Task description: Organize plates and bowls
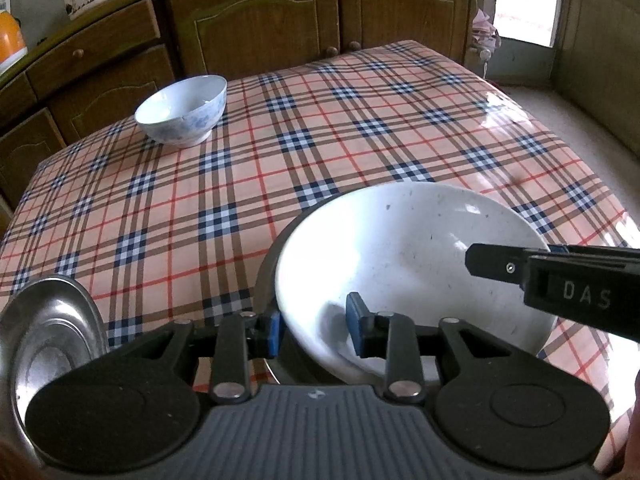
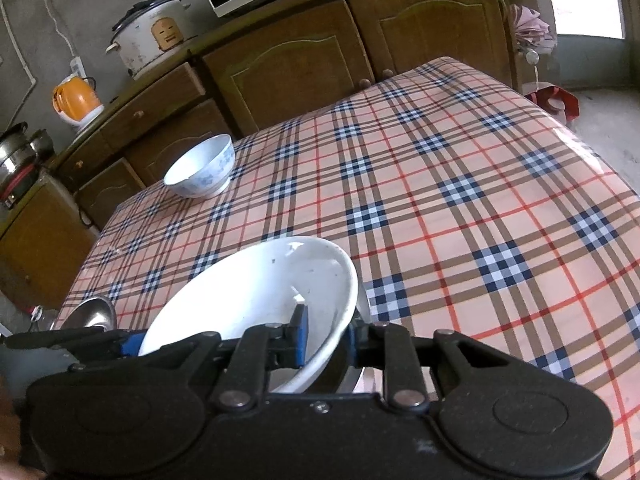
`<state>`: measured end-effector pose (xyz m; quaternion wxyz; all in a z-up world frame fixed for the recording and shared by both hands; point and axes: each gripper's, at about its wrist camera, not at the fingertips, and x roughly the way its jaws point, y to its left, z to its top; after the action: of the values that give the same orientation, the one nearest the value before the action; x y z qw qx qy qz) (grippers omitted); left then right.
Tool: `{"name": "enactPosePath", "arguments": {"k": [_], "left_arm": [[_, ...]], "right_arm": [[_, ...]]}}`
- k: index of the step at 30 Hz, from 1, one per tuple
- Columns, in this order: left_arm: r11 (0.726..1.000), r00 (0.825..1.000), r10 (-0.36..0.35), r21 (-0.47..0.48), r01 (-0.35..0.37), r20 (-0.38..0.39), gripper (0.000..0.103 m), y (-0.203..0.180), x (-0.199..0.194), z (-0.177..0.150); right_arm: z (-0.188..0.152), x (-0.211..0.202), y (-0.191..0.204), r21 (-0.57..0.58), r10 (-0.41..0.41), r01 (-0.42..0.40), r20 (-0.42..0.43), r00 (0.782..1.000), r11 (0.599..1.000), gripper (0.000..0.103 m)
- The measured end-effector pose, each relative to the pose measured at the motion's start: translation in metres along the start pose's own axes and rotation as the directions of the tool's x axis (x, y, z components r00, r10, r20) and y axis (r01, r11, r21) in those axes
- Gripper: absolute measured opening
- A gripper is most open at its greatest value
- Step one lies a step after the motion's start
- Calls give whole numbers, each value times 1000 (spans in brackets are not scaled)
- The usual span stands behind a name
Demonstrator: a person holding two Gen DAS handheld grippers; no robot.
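Currently both grippers sit on the same white bowl [image 1: 400, 248] at the near edge of the tabletop [image 1: 360, 120], which carries a plaid cloth. Left gripper [image 1: 316, 328]: blue-padded fingers [image 1: 354, 314] straddle the bowl's near-left rim, one pad inside the bowl, the other outside the wall. Pads look close on the wall; whether they actually press cannot be told. Right gripper [image 2: 326, 338]: same layout on the bowl's near-right rim, inner pad [image 2: 300, 328] inside the bowl, outer one behind the wall. A small gap shows at the inner pad, so this one reads as released, rim between the fingers but not clamped.

White bowl sits tilted, nested in a darker metal vessel [image 1: 264, 280] whose rim shows along its left side. In the left wrist view the right gripper's body comes in from the right edge over the bowl [image 1: 560, 284].

Other items:
- blue-patterned bowl [image 1: 182, 110], upright, near the far-left corner of the tabletop, well apart from the white bowl
- steel plate [image 1: 52, 332] at the near-left corner, just left of the left gripper, tilted up
- wooden cabinets [image 2: 288, 60] run behind the far edge; a rice cooker [image 2: 150, 36] and an orange kettle [image 2: 78, 100] stand on them.
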<state>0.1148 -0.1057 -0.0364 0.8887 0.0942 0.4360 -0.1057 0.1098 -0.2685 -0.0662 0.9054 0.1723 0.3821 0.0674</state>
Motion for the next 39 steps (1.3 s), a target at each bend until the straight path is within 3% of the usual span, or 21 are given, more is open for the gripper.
{"name": "enactPosePath", "arguments": {"k": [13, 19, 22, 25, 39], "left_arm": [[1000, 1000, -3, 5, 3, 2, 33, -1, -2, 0], [1000, 1000, -3, 13, 3, 6, 33, -1, -1, -1], [1000, 1000, -3, 16, 3, 6, 33, 0, -1, -1], [1000, 1000, 10, 17, -10, 7, 31, 0, -2, -1], [999, 998, 44, 23, -46, 54, 31, 2, -15, 1]], "right_arm": [[1, -5, -19, 136, 92, -88, -24, 995, 987, 41], [2, -8, -31, 220, 138, -129, -23, 990, 967, 42], [3, -11, -34, 235, 144, -137, -13, 989, 962, 43], [4, -17, -38, 242, 111, -113, 21, 994, 964, 58], [4, -22, -35, 213, 107, -117, 59, 993, 970, 58]]}}
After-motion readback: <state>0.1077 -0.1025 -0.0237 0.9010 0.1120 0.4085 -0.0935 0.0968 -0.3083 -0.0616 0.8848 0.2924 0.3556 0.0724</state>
